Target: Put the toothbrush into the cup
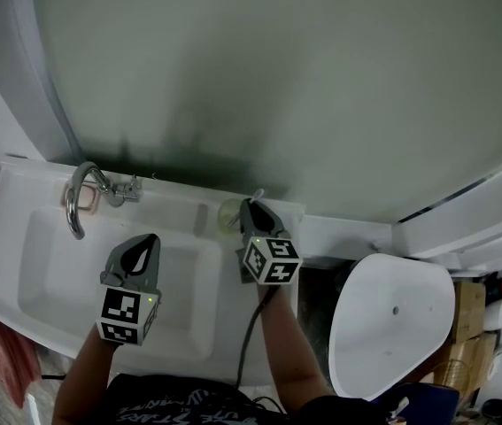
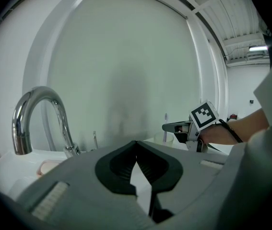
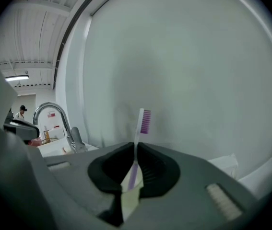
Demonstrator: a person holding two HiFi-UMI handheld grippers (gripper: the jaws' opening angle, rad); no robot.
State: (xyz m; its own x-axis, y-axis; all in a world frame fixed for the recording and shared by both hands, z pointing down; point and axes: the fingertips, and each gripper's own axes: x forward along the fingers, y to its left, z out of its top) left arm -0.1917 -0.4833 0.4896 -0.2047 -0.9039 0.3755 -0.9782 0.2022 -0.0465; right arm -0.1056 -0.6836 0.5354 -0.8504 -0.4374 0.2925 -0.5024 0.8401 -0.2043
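The toothbrush [image 3: 140, 128] has a white handle and purple bristles and stands upright, bristles up, with my right gripper [image 3: 135, 145] shut on its handle. In the head view that gripper [image 1: 249, 206] sits at the sink's back ledge, right beside the pale translucent cup [image 1: 230, 212], and the brush head [image 1: 256, 195] pokes out above the jaws. The cup's yellowish rim [image 3: 129, 198] shows just below the jaws. My left gripper [image 1: 149, 242] hovers over the basin, shut and holding nothing. From its own view [image 2: 136, 143] I see the cup [image 2: 163, 138] and the brush [image 2: 165, 123] to the right.
A chrome faucet [image 1: 80, 197] curves over the white basin [image 1: 47, 264] at the left, with a pinkish soap [image 1: 88, 200] behind it. A white toilet lid [image 1: 392, 317] stands to the right of the sink. A pale curved wall rises behind.
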